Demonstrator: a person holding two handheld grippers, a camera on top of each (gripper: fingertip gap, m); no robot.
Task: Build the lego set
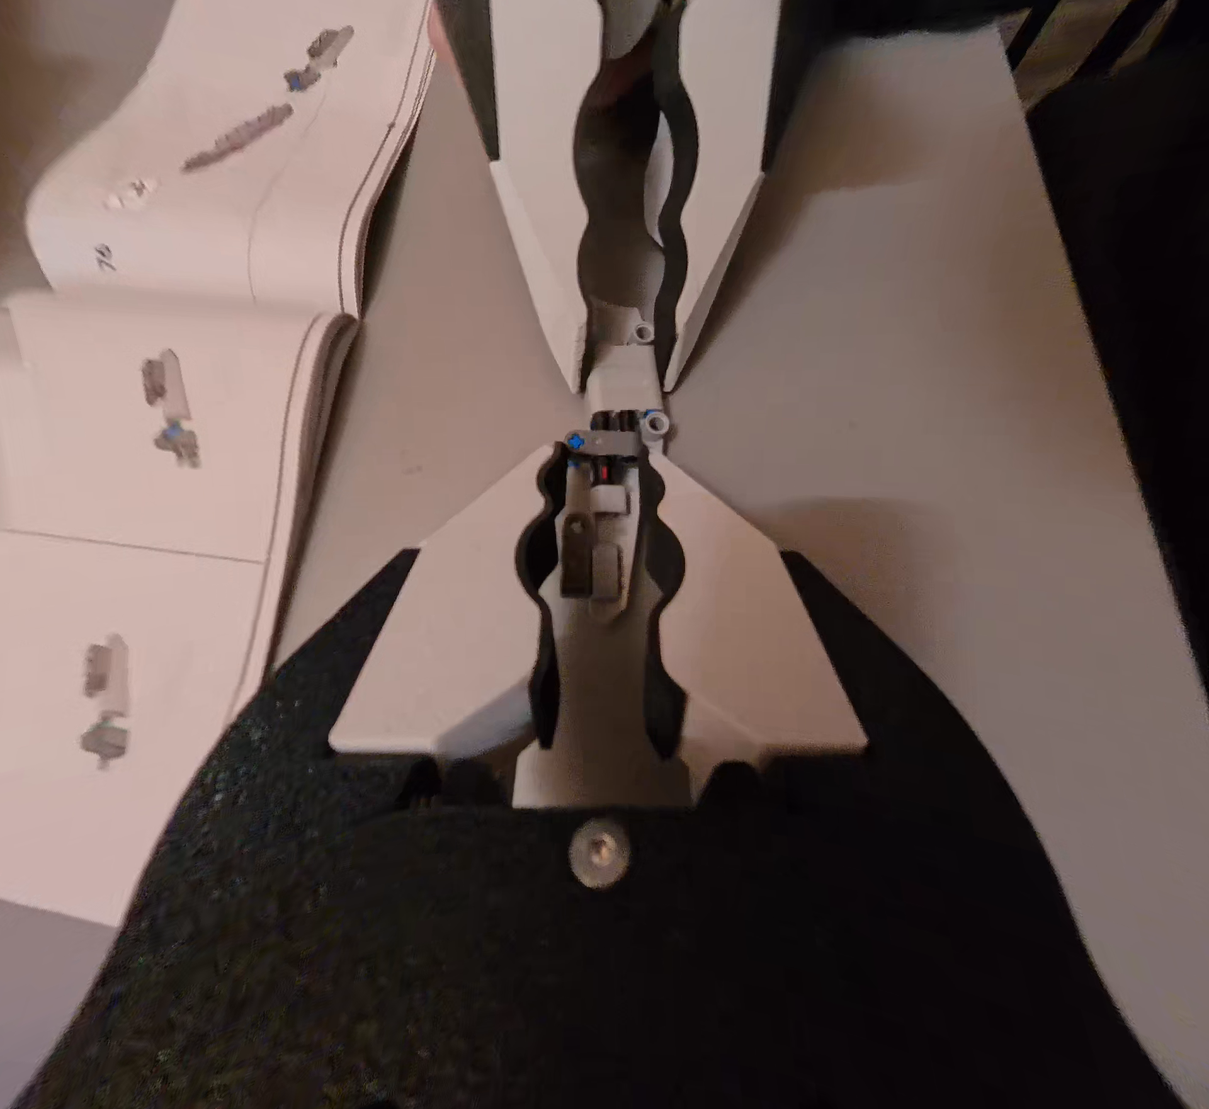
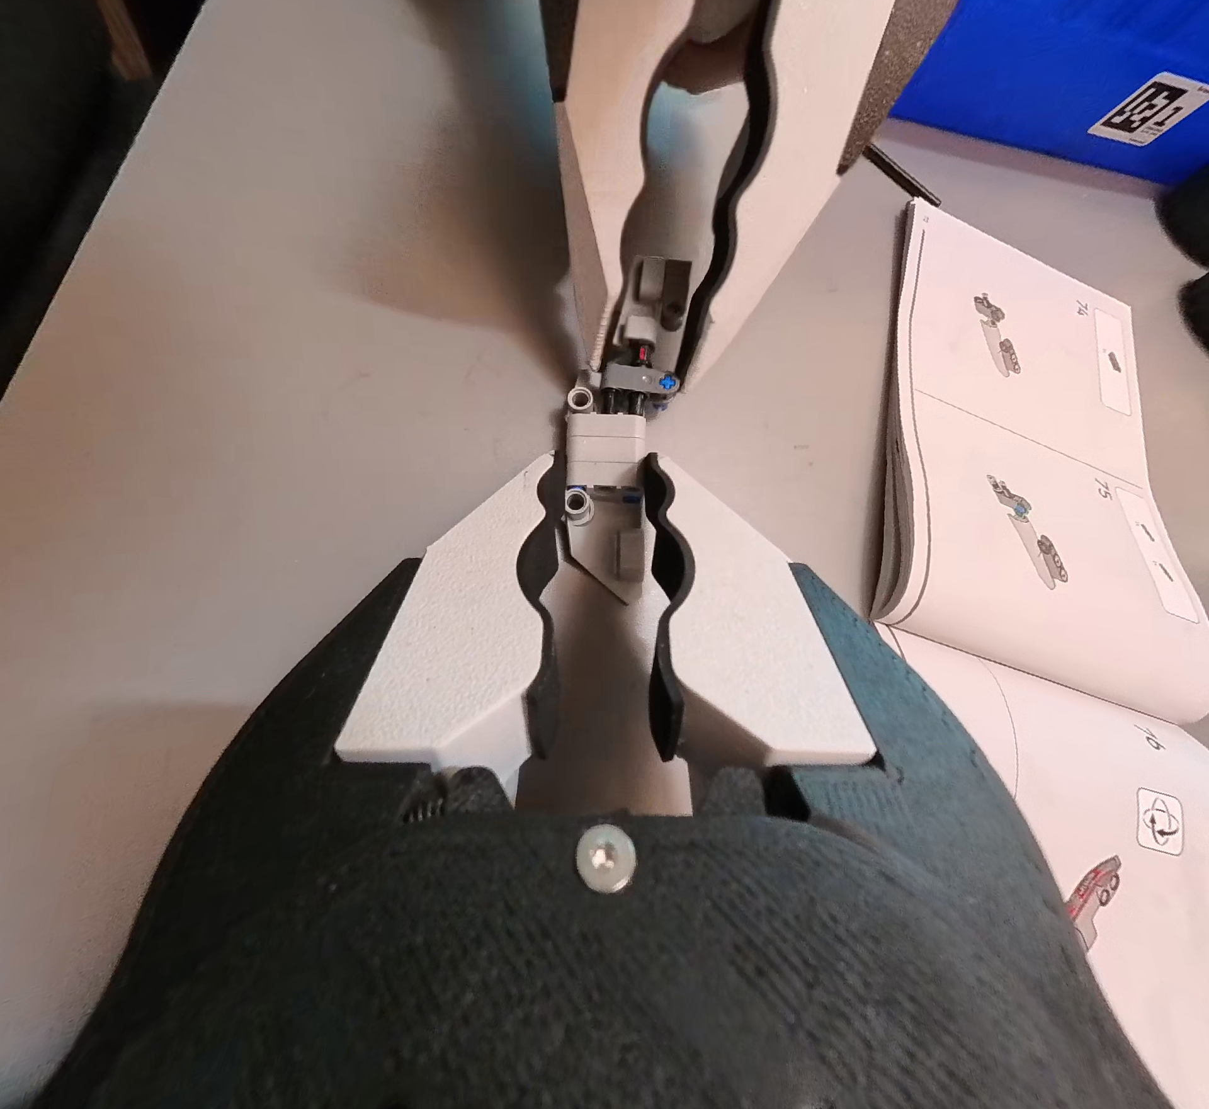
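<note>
Left gripper (image 1: 605, 475) clamped on one end of the lego assembly (image 2: 605, 423): the dark grey beam section (image 1: 605, 440) with the blue cross pin (image 1: 576, 441) sits right at its fingertips. Grip is near the tips, so the joint between the two halves stays exposed and both cameras can see it.

Right gripper (image 2: 598, 489), facing it nose to nose, closed on the white block section (image 2: 603, 439) at the other end. Black pins (image 2: 621, 402) bridge the narrow gap between grey beam and white block. Judgement: the two halves are being pressed together along one line, each gripper bracing against the other's push. The whole assembly is held above the white table (image 2: 294, 292), between the two sets of fingers, not resting on it as far as I can tell.

Small light grey connectors (image 2: 579, 400) stick out at the side of the white block; one lies close to the right gripper's pad and could catch if the grip shifts.

Surroundings, from the right wrist view: open instruction booklet (image 2: 1020, 456) on the table to the right, near but clear of the work. Blue bin (image 2: 1079, 17) with a black-and-white sticker further back right. Nothing stands between the grippers except the model itself; bare table to the left.
</note>
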